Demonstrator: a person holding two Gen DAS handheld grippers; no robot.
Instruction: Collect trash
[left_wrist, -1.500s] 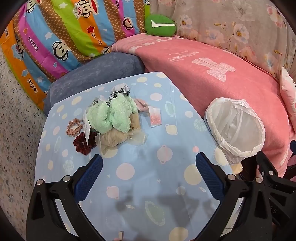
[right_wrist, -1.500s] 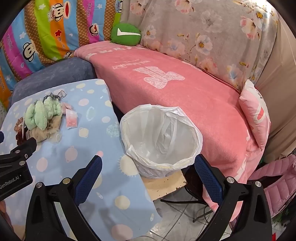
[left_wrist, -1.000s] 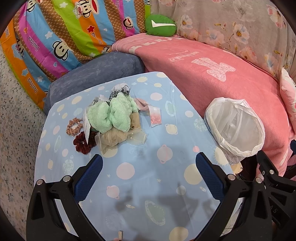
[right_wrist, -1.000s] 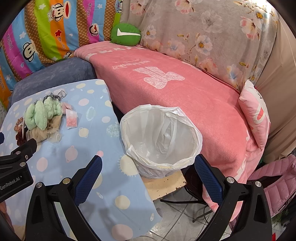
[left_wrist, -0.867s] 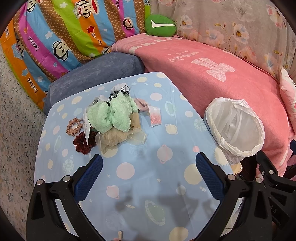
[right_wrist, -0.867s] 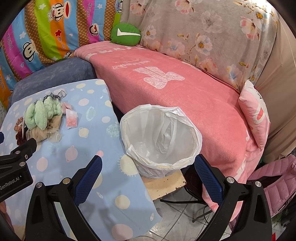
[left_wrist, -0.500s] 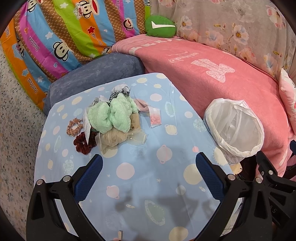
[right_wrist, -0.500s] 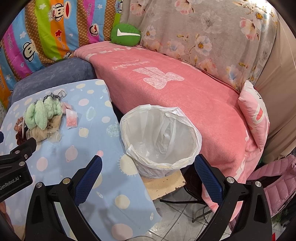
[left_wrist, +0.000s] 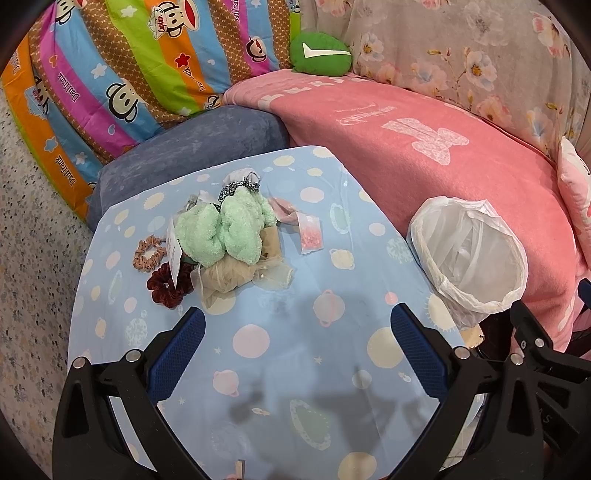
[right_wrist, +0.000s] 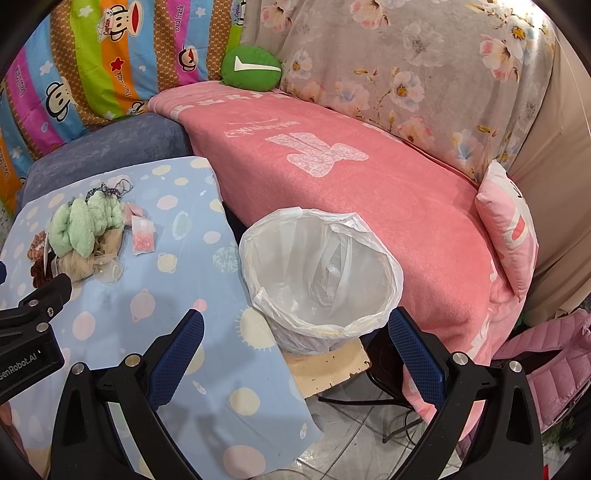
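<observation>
A small clear packet with pink contents (left_wrist: 311, 237) lies on the blue spotted tablecloth (left_wrist: 280, 354), right of a pile of green fluffy scrunchies (left_wrist: 225, 230) and beige tulle (left_wrist: 240, 277). The packet also shows in the right wrist view (right_wrist: 143, 236). A white-lined trash bin (left_wrist: 469, 254) stands off the table's right edge, by the pink sofa; in the right wrist view the bin (right_wrist: 321, 273) is straight ahead. My left gripper (left_wrist: 295, 343) is open and empty above the table's near half. My right gripper (right_wrist: 295, 347) is open and empty in front of the bin.
A pink scrunchie (left_wrist: 149, 254) and a dark red scrunchie (left_wrist: 168, 285) lie left of the pile. A pink sofa blanket (left_wrist: 424, 155), a green cushion (left_wrist: 319, 55) and a striped monkey blanket (left_wrist: 110, 74) lie behind. A pink pillow (right_wrist: 508, 225) is at the right.
</observation>
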